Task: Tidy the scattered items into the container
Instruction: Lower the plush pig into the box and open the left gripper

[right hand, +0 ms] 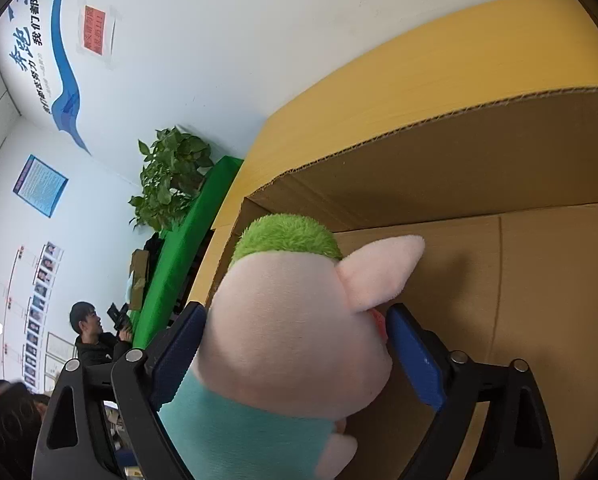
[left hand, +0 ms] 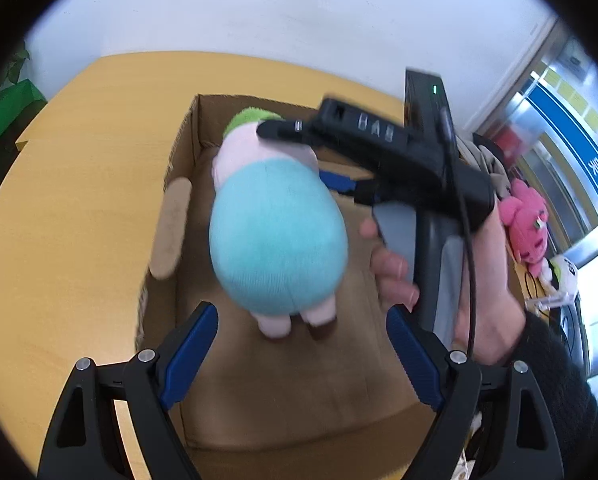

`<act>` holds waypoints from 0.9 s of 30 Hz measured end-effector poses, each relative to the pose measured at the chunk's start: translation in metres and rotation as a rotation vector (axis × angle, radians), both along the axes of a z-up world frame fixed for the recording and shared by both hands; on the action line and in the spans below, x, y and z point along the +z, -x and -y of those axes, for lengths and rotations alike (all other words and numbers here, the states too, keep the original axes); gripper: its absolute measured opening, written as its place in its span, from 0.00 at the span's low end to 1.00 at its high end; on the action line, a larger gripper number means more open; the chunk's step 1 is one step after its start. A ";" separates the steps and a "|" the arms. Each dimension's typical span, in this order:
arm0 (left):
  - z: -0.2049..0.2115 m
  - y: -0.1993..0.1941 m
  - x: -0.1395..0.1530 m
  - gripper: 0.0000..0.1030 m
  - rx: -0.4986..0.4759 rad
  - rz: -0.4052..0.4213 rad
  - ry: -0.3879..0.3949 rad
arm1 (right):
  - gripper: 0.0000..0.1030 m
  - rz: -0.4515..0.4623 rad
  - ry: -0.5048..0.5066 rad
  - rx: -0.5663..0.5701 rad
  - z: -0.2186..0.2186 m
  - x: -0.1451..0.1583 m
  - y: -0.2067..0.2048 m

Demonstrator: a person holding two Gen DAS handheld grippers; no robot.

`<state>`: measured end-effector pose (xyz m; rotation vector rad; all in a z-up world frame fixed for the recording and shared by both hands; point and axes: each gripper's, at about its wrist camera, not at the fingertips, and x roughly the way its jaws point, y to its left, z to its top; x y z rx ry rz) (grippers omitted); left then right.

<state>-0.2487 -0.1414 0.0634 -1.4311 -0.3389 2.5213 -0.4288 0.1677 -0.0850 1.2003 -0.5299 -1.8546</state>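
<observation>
- Plush pig doll point(left hand: 277, 236) is hanging over the open cardboard box point(left hand: 187, 128), looking light and squashy.
- Right gripper point(right hand: 295, 344) is clenching its head, a sensible hold.
- Left gripper point(left hand: 301, 354) is gaping, holding nothing.

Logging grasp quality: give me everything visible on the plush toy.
The plush toy is soft fabric: pale pink head with a green fuzzy tuft, a pointed pink ear, turquoise body, and stubby pink feet. It hangs inside the open cardboard box, feet toward the left wrist camera. The right gripper is shut on its head, blue fingers pressing both sides. The left gripper is open below it, not touching.
</observation>
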 end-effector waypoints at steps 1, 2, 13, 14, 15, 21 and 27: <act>-0.003 -0.008 0.002 0.85 -0.005 -0.001 -0.002 | 0.92 -0.001 0.011 0.001 -0.004 0.009 -0.002; 0.005 -0.002 -0.009 0.85 -0.009 -0.001 -0.005 | 0.92 -0.012 0.023 0.001 -0.009 0.020 -0.004; -0.046 0.001 -0.060 0.85 -0.067 0.039 -0.026 | 1.00 -0.204 -0.087 0.015 -0.161 0.121 -0.123; -0.043 -0.003 -0.063 0.85 -0.060 0.048 -0.027 | 1.00 -0.204 -0.136 0.007 -0.175 0.114 -0.138; -0.041 -0.004 -0.066 0.85 -0.055 0.054 -0.031 | 1.00 -0.202 -0.175 0.000 -0.186 0.106 -0.148; -0.053 -0.017 -0.082 0.82 -0.059 0.102 0.005 | 0.99 -0.107 -0.369 -0.093 -0.237 0.037 -0.187; -0.051 -0.044 -0.090 0.73 -0.054 0.116 0.007 | 0.96 -0.143 -0.429 -0.150 -0.254 0.027 -0.207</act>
